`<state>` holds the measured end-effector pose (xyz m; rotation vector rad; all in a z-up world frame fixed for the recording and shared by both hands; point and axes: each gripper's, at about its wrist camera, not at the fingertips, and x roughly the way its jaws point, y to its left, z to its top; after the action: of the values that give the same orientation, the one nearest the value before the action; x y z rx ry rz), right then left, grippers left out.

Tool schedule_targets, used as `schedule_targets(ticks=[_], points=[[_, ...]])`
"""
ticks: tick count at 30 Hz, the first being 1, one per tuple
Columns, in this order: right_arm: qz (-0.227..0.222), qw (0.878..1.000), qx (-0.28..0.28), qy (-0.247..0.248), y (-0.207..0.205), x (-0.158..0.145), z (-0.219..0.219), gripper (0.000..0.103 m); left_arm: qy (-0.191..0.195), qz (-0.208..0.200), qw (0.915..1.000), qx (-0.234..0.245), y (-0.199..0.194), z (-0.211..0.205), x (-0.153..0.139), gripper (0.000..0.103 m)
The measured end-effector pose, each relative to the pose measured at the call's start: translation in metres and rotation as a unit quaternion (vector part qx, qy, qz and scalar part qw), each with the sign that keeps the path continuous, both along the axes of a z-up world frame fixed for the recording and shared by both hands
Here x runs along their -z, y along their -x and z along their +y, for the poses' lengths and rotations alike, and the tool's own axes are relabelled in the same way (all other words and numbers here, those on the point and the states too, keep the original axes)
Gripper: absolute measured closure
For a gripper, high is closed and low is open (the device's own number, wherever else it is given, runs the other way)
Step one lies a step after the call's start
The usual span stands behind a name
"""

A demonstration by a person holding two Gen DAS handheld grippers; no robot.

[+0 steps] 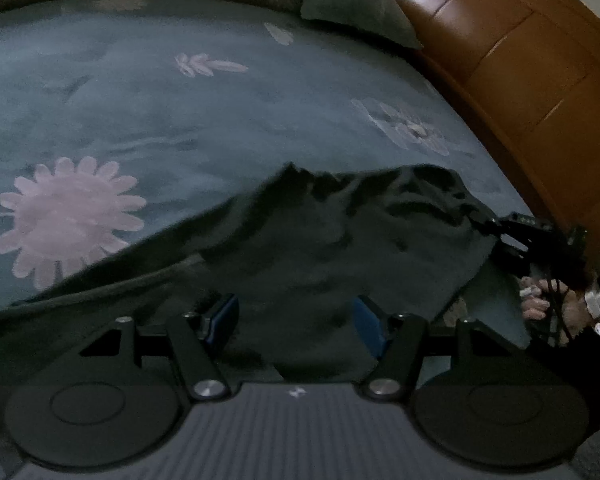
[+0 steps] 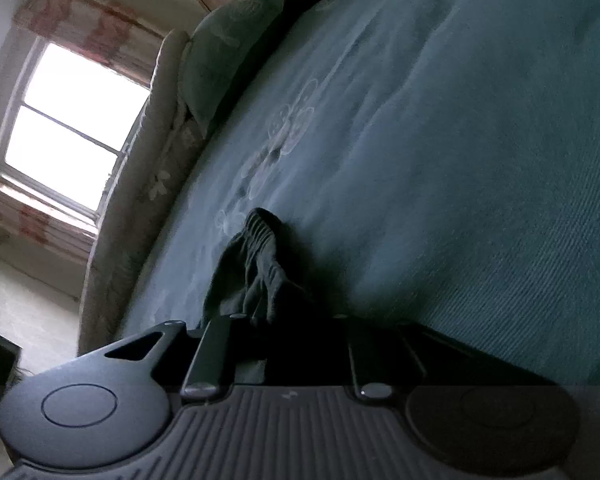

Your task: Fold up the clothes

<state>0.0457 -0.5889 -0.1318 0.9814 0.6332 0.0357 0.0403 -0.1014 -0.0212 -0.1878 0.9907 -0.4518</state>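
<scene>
A dark green garment [image 1: 320,240] lies rumpled on the teal bedspread [image 1: 180,112] with pale flowers. My left gripper [image 1: 296,312] hovers low over its near part, blue pads [image 1: 226,312] spread apart, the cloth lying loose below and between them. At the right, my right gripper [image 1: 482,222] pinches the garment's far corner, with a person's hand [image 1: 540,300] behind it. In the right wrist view the bunched garment [image 2: 260,264] runs into my right gripper [image 2: 284,324], which is shut on it; the fingertips are lost in shadow.
A green pillow [image 1: 352,8] rests against the wooden headboard [image 1: 520,60] at the far right. A patterned quilt roll [image 2: 156,160] runs along the bed's far side below a bright window [image 2: 72,128]. Bare bedspread [image 2: 460,160] stretches beyond the garment.
</scene>
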Motion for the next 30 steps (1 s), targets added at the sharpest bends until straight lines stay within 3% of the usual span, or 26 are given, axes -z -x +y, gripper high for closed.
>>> schedule_targets(ticks=[8,15,30], points=[[-0.023,0.996,-0.036,0.082,0.001,-0.057,0.037,0.084,0.005,-0.027,0.9996,0.01,0.004,0.025,-0.012,0.04],[-0.052,0.987,-0.074,0.136,0.006,-0.105,0.095,0.083,0.013,-0.034,0.9991,0.024,0.016,0.062,-0.009,0.04],[-0.109,0.959,-0.184,0.188,0.025,-0.186,0.236,0.083,0.044,-0.043,0.9977,0.029,0.043,0.148,-0.002,0.04]])
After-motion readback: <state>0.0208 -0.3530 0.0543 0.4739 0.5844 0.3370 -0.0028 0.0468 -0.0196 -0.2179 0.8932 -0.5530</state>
